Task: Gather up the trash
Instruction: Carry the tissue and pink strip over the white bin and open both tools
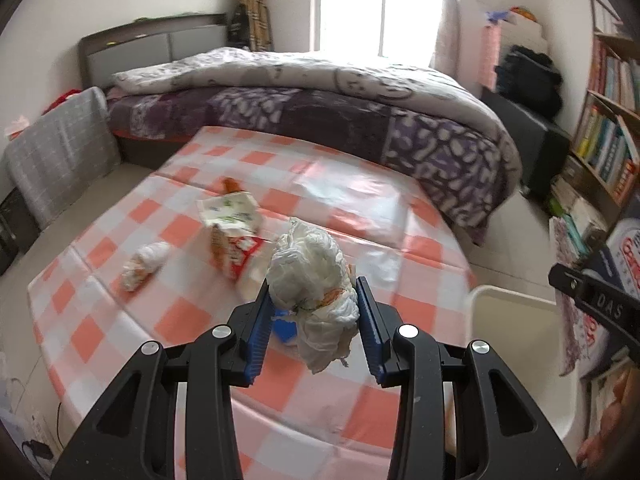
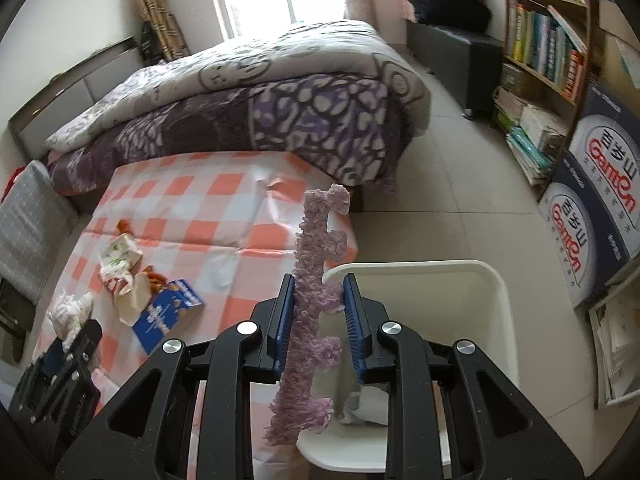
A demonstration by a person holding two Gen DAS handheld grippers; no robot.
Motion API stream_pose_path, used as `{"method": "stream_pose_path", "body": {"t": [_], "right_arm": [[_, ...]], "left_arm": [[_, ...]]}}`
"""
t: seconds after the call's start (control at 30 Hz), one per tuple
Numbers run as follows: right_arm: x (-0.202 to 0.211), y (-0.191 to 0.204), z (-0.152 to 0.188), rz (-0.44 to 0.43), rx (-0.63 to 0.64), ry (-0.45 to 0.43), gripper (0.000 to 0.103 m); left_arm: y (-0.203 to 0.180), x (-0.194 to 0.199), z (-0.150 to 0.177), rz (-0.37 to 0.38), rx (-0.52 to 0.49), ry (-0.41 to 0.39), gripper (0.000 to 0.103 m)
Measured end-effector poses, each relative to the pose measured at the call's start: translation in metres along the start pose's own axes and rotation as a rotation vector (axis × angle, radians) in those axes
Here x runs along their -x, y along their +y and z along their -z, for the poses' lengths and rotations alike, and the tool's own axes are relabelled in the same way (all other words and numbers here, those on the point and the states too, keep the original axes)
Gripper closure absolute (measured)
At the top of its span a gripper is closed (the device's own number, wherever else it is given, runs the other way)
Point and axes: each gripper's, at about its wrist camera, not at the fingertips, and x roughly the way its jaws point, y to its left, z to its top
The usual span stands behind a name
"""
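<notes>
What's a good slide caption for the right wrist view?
Right gripper holds a fuzzy purple strip above the white bin beside the checkered table.

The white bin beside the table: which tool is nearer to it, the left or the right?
Right. The right tool, holding a purple fuzzy piece, is above the white bin. The left tool, gripping a white crumpled wad, is over the checkered table, beside the bin.

Your crumpled white tissue wad (image 1: 312, 280) hangs above the checkered desk (image 1: 120, 340); your fuzzy purple strip (image 2: 316, 300) stands upright over the white bin (image 2: 480, 320). Wrappers (image 1: 230, 216) and a blue box (image 2: 168, 316) lie on the desk.
</notes>
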Motion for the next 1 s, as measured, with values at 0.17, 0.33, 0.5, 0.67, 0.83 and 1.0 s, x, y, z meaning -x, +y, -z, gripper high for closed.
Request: {"method": "stream_pose_path", "body": {"t": [0.17,0.33,0.5,0.67,0.83,1.0], "right_arm": [[0.003,-0.026,-0.004,0.029,-0.061,-0.012,0.059],[0.009,-0.054,-0.009,0.066,-0.139,-0.040,0.040],[0.013,-0.082,-0.013,0.087,-0.232,-0.062,0.033],[0.016,-0.104,-0.017,0.089,-0.309,-0.075,0.028],[0.018,-0.118,-0.017,0.088,-0.350,-0.084,0.022],[0.020,-0.128,-0.018,0.079,-0.381,-0.085,0.021]], "left_arm": [[-0.026,-0.003,0.005,0.061,-0.040,0.021,0.063],[-0.050,-0.005,0.010,0.120,-0.074,0.048,0.063],[-0.070,-0.007,0.017,0.162,-0.105,0.074,0.063],[-0.093,-0.007,0.022,0.234,-0.134,0.109,0.063],[-0.116,-0.005,0.026,0.331,-0.157,0.146,0.061],[-0.134,-0.007,0.033,0.439,-0.156,0.199,0.059]]}}
